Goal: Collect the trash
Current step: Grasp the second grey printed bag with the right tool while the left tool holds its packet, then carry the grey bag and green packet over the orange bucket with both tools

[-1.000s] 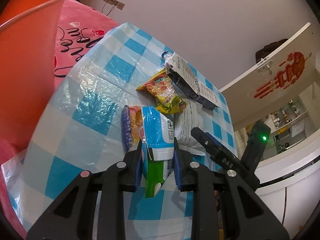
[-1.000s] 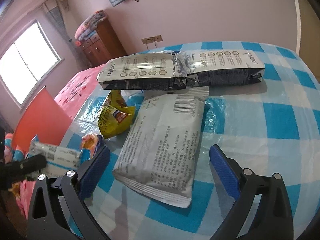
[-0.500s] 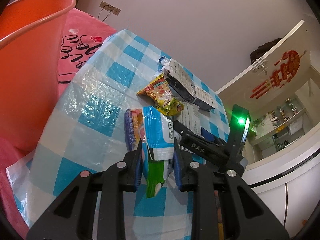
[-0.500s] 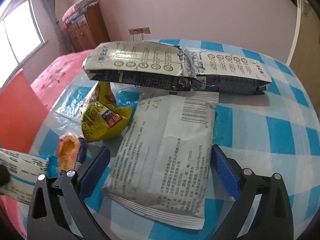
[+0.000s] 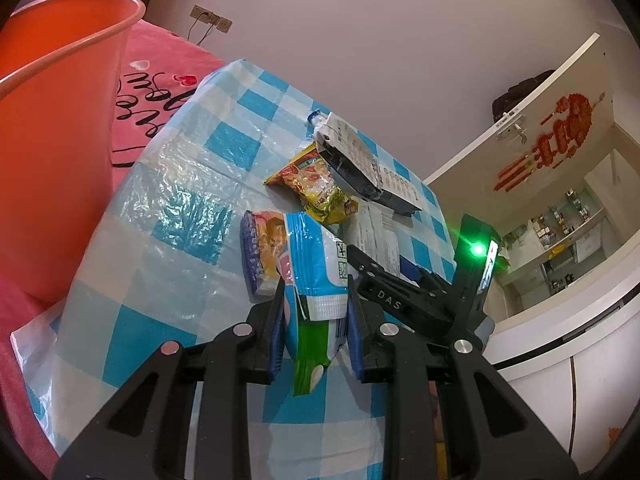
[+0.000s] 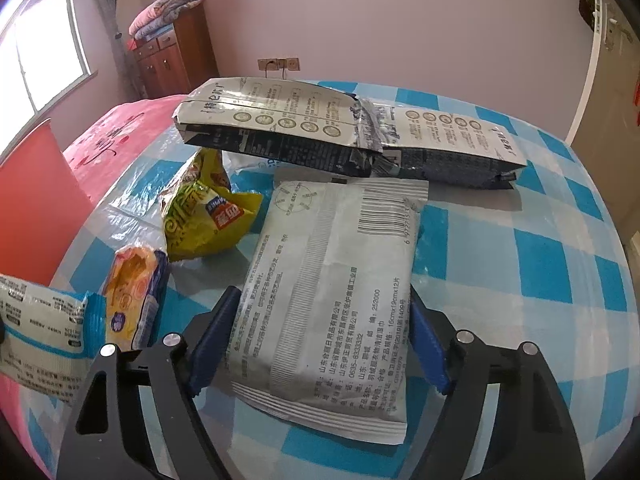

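My left gripper (image 5: 316, 304) is shut on a blue, white and green wrapper (image 5: 316, 276) and holds it above the blue-checked table (image 5: 160, 208); that wrapper also shows in the right wrist view (image 6: 40, 328). My right gripper (image 6: 320, 320) has its jaws around the grey-white wipes pack (image 6: 332, 288) lying on the table, blue pads at both its sides. A yellow snack bag (image 6: 204, 212), an orange-purple packet (image 6: 134, 296) and a long grey-black bag (image 6: 344, 136) lie nearby.
An orange bin (image 5: 52, 120) stands left of the table beside a pink bed (image 5: 156, 92). The right gripper's body (image 5: 424, 288) is close on the right in the left wrist view. A white door (image 5: 540, 128) is far right.
My right gripper moved forward over the wipes pack and its jaws narrowed around it. My left gripper rose and pulled back a little with the wrapper in it.
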`<action>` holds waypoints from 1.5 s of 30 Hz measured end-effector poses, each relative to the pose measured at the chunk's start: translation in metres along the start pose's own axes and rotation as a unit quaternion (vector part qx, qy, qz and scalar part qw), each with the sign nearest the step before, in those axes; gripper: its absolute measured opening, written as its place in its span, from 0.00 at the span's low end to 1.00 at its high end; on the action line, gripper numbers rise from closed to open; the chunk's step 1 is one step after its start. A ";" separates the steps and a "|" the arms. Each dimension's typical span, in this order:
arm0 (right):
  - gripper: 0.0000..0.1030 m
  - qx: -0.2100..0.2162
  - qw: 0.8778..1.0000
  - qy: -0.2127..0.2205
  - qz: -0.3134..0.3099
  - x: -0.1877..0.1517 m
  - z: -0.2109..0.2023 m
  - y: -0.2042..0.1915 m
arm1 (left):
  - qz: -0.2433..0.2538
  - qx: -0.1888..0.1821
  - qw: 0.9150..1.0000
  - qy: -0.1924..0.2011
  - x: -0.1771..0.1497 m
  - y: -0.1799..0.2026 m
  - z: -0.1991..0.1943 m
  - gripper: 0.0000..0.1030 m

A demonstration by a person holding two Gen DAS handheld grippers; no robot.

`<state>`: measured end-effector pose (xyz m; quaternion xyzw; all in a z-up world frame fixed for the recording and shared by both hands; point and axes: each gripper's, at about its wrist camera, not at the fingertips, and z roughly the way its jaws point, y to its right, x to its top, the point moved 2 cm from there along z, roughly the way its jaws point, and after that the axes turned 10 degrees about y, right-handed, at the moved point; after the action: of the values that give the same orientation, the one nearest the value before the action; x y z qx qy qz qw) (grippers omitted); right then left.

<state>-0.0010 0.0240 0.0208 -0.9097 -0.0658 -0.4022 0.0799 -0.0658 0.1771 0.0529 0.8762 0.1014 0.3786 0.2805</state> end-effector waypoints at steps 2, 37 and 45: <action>0.75 -0.001 1.000 0.001 0.001 -0.003 -0.005 0.002 | 0.002 -0.002 1.000 0.000 0.000 0.000 -0.001 0.26; 0.75 0.058 0.996 0.065 0.009 0.021 -0.111 -0.025 | 0.026 -0.050 0.996 0.069 0.021 0.015 -0.061 0.26; 0.75 0.101 0.992 0.073 -0.013 0.042 -0.120 -0.063 | 0.022 -0.045 0.993 0.105 0.042 0.004 -0.087 0.26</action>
<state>-0.0711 0.0637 0.1375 -0.8640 -0.1121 -0.4601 0.1711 -0.0996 0.2258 0.1291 0.8198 0.0934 0.4792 0.2993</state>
